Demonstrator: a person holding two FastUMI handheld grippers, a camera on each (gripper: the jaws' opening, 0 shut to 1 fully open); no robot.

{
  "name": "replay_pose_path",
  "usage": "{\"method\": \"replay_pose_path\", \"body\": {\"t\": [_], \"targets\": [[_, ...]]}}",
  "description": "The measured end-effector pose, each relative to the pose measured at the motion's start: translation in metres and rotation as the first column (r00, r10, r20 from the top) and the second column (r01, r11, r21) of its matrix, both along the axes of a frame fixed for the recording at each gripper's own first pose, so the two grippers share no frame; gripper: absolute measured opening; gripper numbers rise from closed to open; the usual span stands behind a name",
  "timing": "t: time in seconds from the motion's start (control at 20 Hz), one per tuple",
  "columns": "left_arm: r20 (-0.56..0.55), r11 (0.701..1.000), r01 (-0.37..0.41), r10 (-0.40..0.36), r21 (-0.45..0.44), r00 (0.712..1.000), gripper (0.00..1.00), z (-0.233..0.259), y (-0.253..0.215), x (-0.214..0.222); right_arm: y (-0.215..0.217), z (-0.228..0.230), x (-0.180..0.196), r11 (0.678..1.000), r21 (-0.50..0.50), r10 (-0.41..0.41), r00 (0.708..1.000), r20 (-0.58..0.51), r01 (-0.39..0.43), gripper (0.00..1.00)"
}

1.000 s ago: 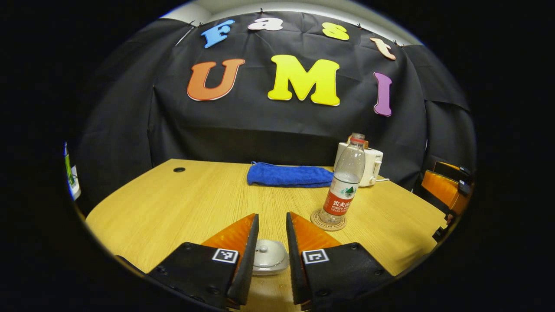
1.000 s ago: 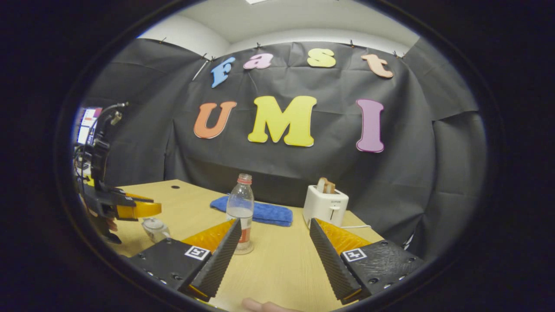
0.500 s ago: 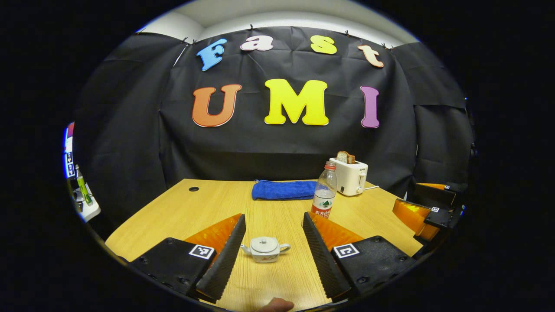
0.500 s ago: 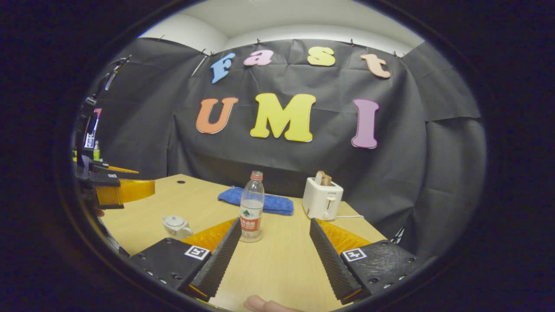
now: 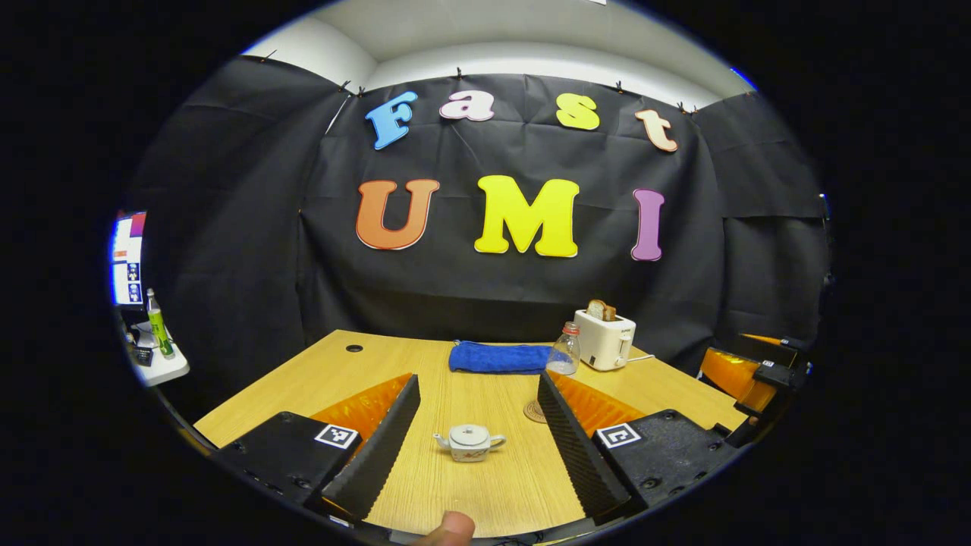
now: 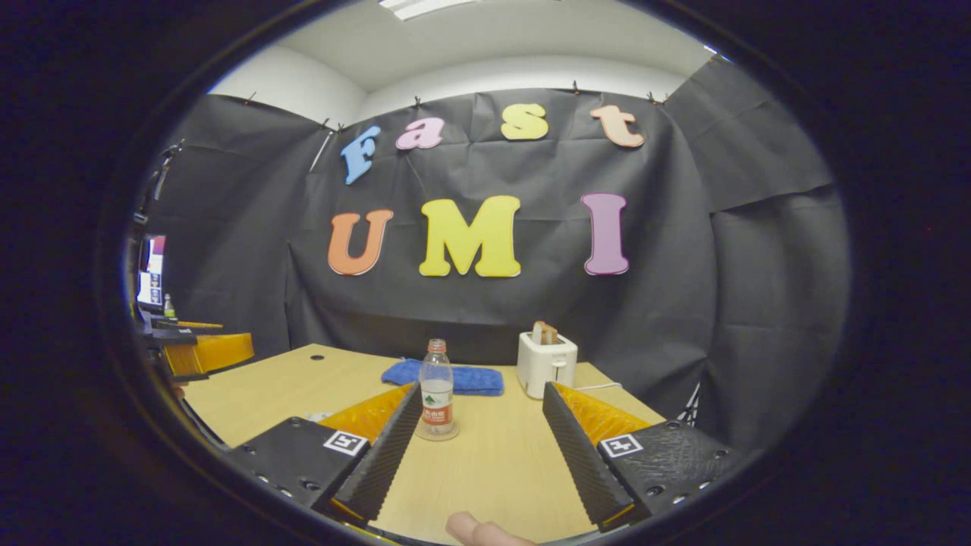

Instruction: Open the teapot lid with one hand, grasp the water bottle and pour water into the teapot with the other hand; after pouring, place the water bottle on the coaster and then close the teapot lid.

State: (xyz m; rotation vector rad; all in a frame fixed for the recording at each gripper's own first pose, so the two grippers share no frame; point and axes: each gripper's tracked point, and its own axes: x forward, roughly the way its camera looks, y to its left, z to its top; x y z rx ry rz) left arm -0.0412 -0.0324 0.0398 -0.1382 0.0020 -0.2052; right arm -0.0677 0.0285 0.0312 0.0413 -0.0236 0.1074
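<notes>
1. Your left gripper [image 5: 478, 447]: fingers wide apart, nothing between them. It hangs above the near edge of the table [image 5: 318, 379].
2. Teapot [image 5: 470, 442] sits on the table in the gap between those fingers, farther out, not touched. Lid [image 5: 470, 434] is on it. Spout to the view's left, handle to the right.
3. Your right gripper [image 6: 482, 447]: fingers also spread wide, holding nothing. You can see it too at the right edge of the left gripper view [image 5: 751, 375].
4. Water bottle [image 6: 437, 398] stands upright on the coaster [image 6: 436, 435], just past the right gripper's left fingertip, apart from it. Cap is on; water fills only the lower part.
5. In the left gripper view the bottle [image 5: 565, 356] is partly hidden behind the right-hand finger; coaster rim [image 5: 533, 412] pokes out beside that finger.
6. Far side of the table: folded blue cloth [image 5: 501, 356], and a white toaster [image 5: 605, 340] with bread in its slot, just beside the bottle in that view.
7. A fingertip [image 5: 447, 528] of yours shows at the bottom of the left gripper view; another one [image 6: 474, 529] at the bottom of the right gripper view.
8. Left gripper also visible at the left edge of the right gripper view [image 6: 205, 350]; from there its opening can't be judged.
</notes>
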Motion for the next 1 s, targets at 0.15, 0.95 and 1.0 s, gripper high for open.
{"method": "replay_pose_path", "body": {"t": [0.15,0.95,1.0], "targets": [[0.011,1.000,-0.013,0.013,-0.008,1.000,0.98,0.003,0.005,-0.003,-0.005,-0.008,0.000,1.000,-0.008,-0.001,1.000,-0.016,0.001,0.98],[0.005,0.998,-0.064,0.064,-0.009,0.998,0.98,-0.001,0.008,0.006,-0.003,-0.018,0.009,0.997,-0.083,-0.005,1.000,-0.026,0.003,0.98],[0.010,0.998,-0.067,0.067,-0.005,0.998,0.98,0.000,0.009,0.007,-0.001,-0.020,0.010,0.996,-0.090,-0.003,0.999,-0.032,0.000,0.98]]}}
